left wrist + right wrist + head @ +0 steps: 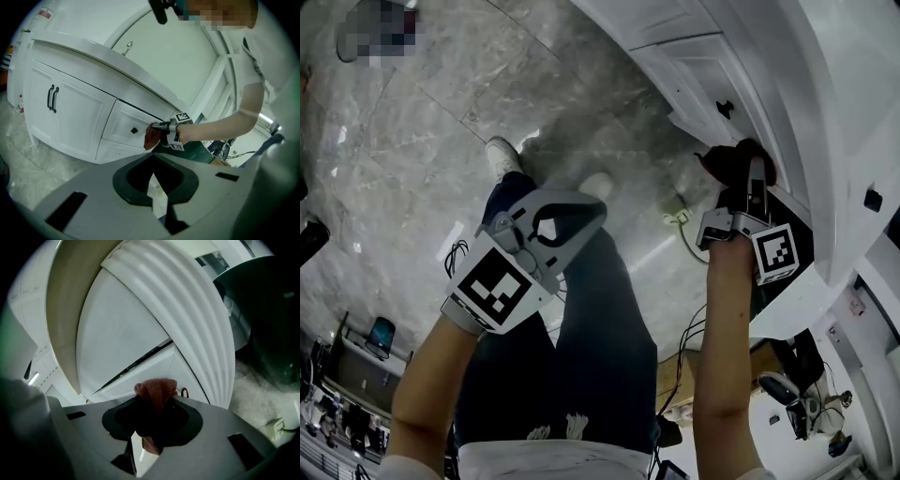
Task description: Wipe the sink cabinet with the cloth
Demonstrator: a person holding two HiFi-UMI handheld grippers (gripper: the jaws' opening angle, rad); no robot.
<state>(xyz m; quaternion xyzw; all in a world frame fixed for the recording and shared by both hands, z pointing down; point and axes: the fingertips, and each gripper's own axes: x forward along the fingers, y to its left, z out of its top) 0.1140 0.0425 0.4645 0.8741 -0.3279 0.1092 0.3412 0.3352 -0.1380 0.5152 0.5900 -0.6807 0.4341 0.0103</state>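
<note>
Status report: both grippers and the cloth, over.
Right gripper shut on cloth, at sink cabinet drawer front. Left gripper shut, empty, held apart. Nothing in the way.

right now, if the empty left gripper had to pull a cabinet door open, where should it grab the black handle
Take a black bar handle at mid-length, coming straight at the cabinet door front. The bar stands upright and off the panel, so the left gripper's jaws should close sideways across it, one each side.

no writing can be read anywhere. a red label (45, 14) on a white surface, far left, is too blurred.
</note>
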